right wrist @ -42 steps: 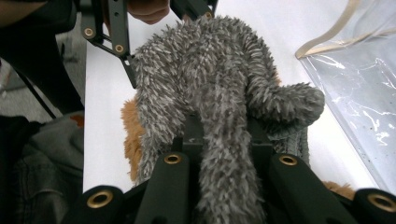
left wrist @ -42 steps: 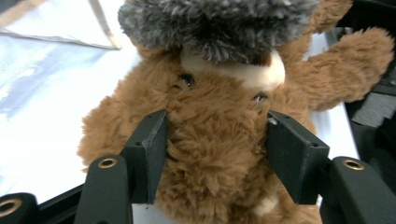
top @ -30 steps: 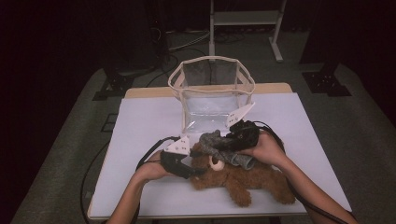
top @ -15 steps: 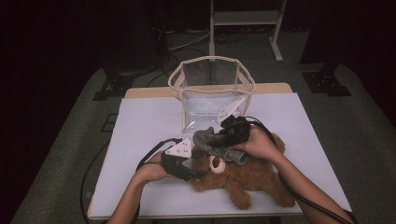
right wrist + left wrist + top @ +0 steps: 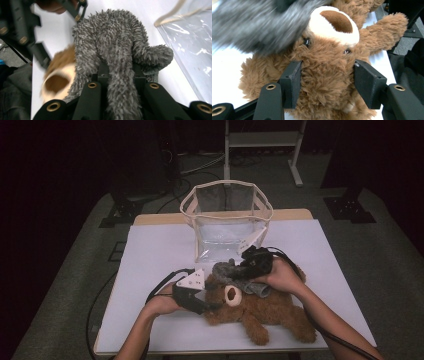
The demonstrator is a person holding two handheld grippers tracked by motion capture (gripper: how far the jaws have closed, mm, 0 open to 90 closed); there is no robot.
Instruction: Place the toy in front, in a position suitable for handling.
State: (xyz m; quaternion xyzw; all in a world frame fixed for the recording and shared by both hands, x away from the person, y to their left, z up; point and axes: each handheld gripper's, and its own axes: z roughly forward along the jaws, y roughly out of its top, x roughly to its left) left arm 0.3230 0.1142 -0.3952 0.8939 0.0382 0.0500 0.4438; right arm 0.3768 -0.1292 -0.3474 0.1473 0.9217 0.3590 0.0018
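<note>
At the lower middle of the high view, a brown teddy bear (image 5: pixel 260 312) lies on its back on the white table (image 5: pixel 155 255), head toward the left of the frame. The left gripper (image 5: pixel 192 295) sits at the bear's head; in the left gripper view its two black jaws stand on either side of the furry head (image 5: pixel 324 82), pressing into the fur, so it grips the bear. The jaws have just been easing apart a little, with the head between them. Just above the bear's muzzle (image 5: pixel 232 293), the right gripper (image 5: pixel 245 270) is clamped narrow on a grey fuzzy cloth (image 5: pixel 117 57), which drapes over the bear's head. A clear plastic bag (image 5: pixel 227 222) with a cream rim stands open just behind them, in the upper middle of the frame.
</note>
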